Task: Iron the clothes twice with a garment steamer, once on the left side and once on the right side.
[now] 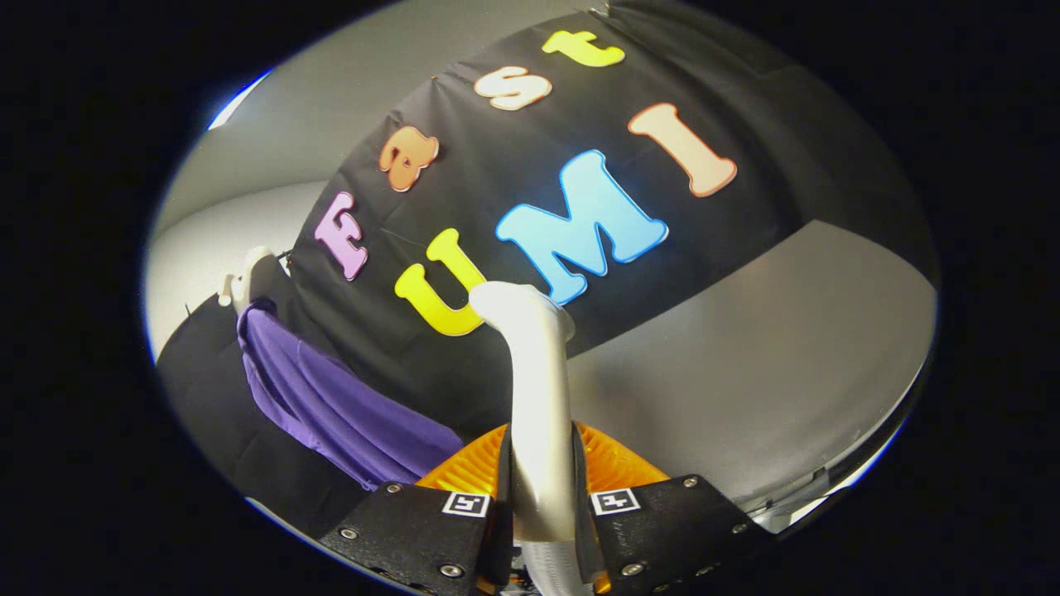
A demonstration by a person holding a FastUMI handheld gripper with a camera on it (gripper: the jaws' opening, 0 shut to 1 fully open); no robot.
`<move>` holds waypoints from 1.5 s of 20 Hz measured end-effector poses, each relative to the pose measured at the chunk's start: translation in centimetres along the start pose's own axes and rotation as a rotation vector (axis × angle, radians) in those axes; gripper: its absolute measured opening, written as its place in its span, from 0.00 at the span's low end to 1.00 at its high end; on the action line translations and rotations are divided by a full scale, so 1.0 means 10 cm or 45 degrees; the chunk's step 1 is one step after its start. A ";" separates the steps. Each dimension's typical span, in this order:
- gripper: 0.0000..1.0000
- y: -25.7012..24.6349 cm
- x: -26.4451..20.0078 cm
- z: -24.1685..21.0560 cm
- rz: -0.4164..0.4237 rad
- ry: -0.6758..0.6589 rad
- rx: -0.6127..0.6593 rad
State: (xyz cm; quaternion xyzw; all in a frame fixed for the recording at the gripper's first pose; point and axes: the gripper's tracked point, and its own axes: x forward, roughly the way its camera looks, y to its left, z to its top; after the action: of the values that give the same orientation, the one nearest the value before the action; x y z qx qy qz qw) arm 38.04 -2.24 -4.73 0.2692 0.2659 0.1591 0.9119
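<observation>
Gripped between both fingers of the gripper (542,505) is the garment steamer (538,397), its pale handle clamped on either side and rising straight ahead of the fingers to a bent, rounded top. The fingers are closed against the handle, with no gap seen between them and it.

Behind everything, the booth's black cloth wall (745,108) is spread, and it is seen tilted because the gripper is held at a slant. Below and to the right of the cloth, a broad grey surface (770,372) is seen; whether it is a table or part of the booth cannot be told.

To the left of the steamer, well apart from the fingers, a purple garment (331,406) is hung against the black cloth, draped in long folds that run down toward the left finger. At its upper end the garment is carried by a white hanger (252,277), whose curved top is seen above the fabric. The steamer's top is held beside the garment and not against it.

Just behind the handle, an orange ribbed part (617,463) is seen between the fingers.
</observation>
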 end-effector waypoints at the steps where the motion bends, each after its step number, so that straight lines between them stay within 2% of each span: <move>1: 0.30 0.10 -0.13 -0.03 0.003 -0.032 -0.043; 8: 0.30 0.91 -1.06 -0.19 0.042 -0.321 -0.226; 13: 0.31 1.28 -1.46 -0.43 0.000 -0.467 -0.393; 19: 0.31 1.76 -1.78 -0.62 0.014 -0.625 -0.457; 25: 0.30 2.37 -1.71 -0.67 0.043 -0.693 -0.562; 30: 0.31 2.80 -1.31 -0.63 0.066 -0.699 -0.655</move>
State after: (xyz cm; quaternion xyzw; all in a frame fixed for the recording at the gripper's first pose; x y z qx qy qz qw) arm 19.79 17.18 12.14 0.0708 -0.0440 0.1657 0.9826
